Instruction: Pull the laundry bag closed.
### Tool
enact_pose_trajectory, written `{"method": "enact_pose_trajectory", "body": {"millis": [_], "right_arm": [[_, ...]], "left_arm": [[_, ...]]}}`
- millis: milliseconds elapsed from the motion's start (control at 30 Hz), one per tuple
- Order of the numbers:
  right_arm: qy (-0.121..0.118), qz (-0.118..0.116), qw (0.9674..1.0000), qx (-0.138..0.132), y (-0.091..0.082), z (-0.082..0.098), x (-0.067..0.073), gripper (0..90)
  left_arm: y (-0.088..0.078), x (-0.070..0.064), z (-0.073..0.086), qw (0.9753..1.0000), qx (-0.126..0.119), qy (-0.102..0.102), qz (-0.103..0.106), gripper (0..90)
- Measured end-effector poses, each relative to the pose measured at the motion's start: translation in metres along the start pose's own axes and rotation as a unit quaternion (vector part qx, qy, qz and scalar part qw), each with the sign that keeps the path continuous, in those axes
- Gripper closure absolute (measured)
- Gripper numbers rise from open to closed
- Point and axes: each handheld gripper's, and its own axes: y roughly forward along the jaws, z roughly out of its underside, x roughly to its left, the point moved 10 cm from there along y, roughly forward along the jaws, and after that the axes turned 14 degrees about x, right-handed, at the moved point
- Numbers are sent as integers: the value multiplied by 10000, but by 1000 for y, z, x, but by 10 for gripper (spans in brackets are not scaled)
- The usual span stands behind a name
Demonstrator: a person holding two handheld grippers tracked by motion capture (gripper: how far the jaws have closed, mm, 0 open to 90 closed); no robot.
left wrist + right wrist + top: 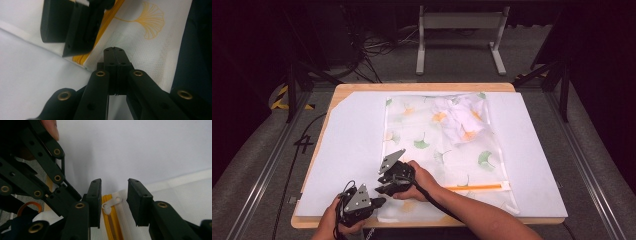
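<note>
- White mesh laundry bag with green and yellow ginkgo-leaf print and an orange zipper [442,150]: lies flat along the middle of the pale foam-covered wooden desk [347,145], zipper end toward the person. Judged to be laid flat so the zipper can be run along its track.
- Crumpled white garment with orange print [461,117]: sits inside the bag at its far end, well apart from both tools.
- Left tool [114,53]: jaws pressed together, pinching the bag's mesh corner just beside the zipper's end. Judged an anchoring hold, keeping the fabric taut against a pull.
- Right tool [114,203]: jaws spread, straddling the small white plastic zipper pull tab [111,203], which lies between them on the orange zipper track [112,223]; the tab looks to be touching neither jaw. Judged to be lined up for closing on the tab.
- Surroundings: metal stand [459,37] and cables on the floor beyond the desk; dark frame rails at both sides.
- Obstructions: the two tools sit just beside each other at the bag's near left corner, leaving little room.
</note>
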Motion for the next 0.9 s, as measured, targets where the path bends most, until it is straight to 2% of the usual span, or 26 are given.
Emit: {"method": "enact_pose_trajectory", "body": {"millis": [67, 133, 167, 200, 300, 467, 567, 767, 900], "right_arm": [[22, -6, 10000, 79, 4, 1, 1, 657], [56, -37, 9998, 162, 7, 2, 1, 706], [56, -37, 9998, 162, 7, 2, 1, 706], [61, -76, 9998, 172, 7, 2, 2, 766], [15, -62, 9998, 182, 7, 2, 4, 798], [-6, -93, 9999, 76, 2, 2, 5, 869], [49, -193, 9998, -85, -4, 1, 4, 885], [-61, -129, 9999, -66, -6, 6, 4, 900], [-86, -168, 9997, -132, -11, 12, 6, 900]], "left_arm": [[0, 0, 0, 10000, 18, 9, -23, 900], [0, 0, 0, 10000, 39, 28, -50, 900], [0, 0, 0, 10000, 39, 28, -50, 900], [0, 0, 0, 10000, 48, 36, -55, 900], [0, -1, 0, 9998, 101, 90, -129, 900], [0, 0, 0, 9999, 87, 73, -92, 900], [0, -1, 0, 9998, 113, 96, -151, 900], [0, -1, 0, 9998, 109, 87, -130, 900], [0, 0, 0, 9999, 85, 60, -100, 900]]}}
